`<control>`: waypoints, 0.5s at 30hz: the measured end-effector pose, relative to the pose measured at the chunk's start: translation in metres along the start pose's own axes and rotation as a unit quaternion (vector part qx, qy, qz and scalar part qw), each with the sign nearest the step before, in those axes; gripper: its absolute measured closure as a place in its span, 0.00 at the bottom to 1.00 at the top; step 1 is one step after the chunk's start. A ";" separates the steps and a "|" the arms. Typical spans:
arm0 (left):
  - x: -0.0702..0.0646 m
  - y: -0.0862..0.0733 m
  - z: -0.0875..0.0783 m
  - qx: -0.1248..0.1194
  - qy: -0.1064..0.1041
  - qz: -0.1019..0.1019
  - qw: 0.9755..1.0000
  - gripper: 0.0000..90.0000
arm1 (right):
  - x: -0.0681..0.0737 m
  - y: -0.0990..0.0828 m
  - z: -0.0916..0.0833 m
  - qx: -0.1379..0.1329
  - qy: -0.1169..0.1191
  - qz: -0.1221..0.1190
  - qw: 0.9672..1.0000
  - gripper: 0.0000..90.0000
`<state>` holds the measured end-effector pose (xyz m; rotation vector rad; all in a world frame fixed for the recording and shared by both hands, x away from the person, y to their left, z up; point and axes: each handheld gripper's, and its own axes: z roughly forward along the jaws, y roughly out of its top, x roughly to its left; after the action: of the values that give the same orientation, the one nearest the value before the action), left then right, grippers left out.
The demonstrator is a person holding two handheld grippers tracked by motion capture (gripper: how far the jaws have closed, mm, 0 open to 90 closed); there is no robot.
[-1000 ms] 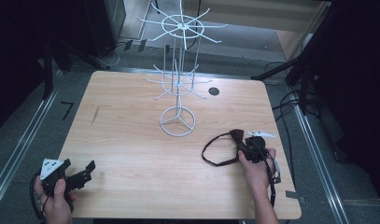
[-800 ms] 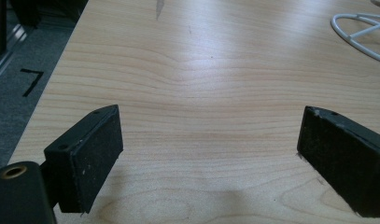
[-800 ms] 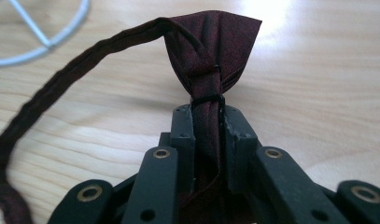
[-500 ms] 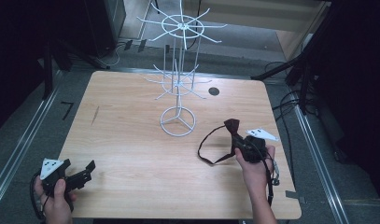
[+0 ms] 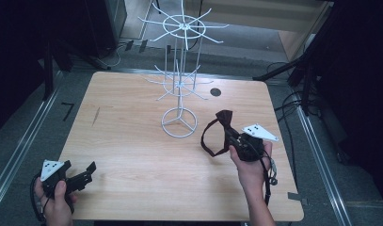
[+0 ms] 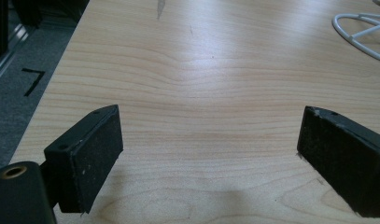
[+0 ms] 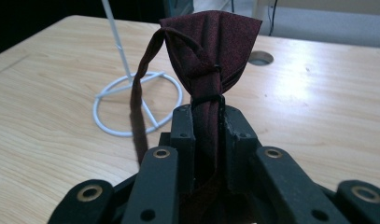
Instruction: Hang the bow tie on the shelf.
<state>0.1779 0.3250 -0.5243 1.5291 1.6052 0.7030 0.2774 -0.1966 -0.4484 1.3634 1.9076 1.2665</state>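
While my left gripper idles at the near left corner of the table, jaws spread wide over bare wood with nothing between them, all the change is on my right side. A second ago the bow tie sat low, its strap spread out toward the left on the tabletop; half a second ago it was already swinging up and in toward the stand. Now my right gripper has it lifted and pointed at the white wire display stand. From the right gripper view the jaws are clamped hard on one wing of the dark red bow tie, the knot sits just above the jaw tips, the other wing fans upright, and the strap hangs down in a loop on the left.

I read this as the carry well under way: the pick is done, and the tie is travelling toward a hook. It is not yet on the stand; it hangs near the stand's ring base but apart from it, to the right.

Counting, near to far: two grippers, one open and one gripping; one bow tie with one strap loop; one stand with one ring base and two tiers of wire arms, all of them bare as far as I can see; one dark round hole in the table behind.
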 end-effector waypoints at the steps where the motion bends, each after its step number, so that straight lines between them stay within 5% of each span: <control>1: 0.000 0.000 0.000 0.000 0.000 0.000 1.000 0.08 | 0.002 0.002 -0.001 -0.003 0.003 -0.003 1.000 0.87; 15: 0.000 0.000 0.000 0.000 -0.002 -0.001 1.000 0.08 | 0.018 0.022 -0.013 -0.043 0.013 -0.017 0.999 0.87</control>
<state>0.1782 0.3251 -0.5243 1.5268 1.6039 0.6993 0.2704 -0.1834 -0.4205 1.2717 1.8636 1.3392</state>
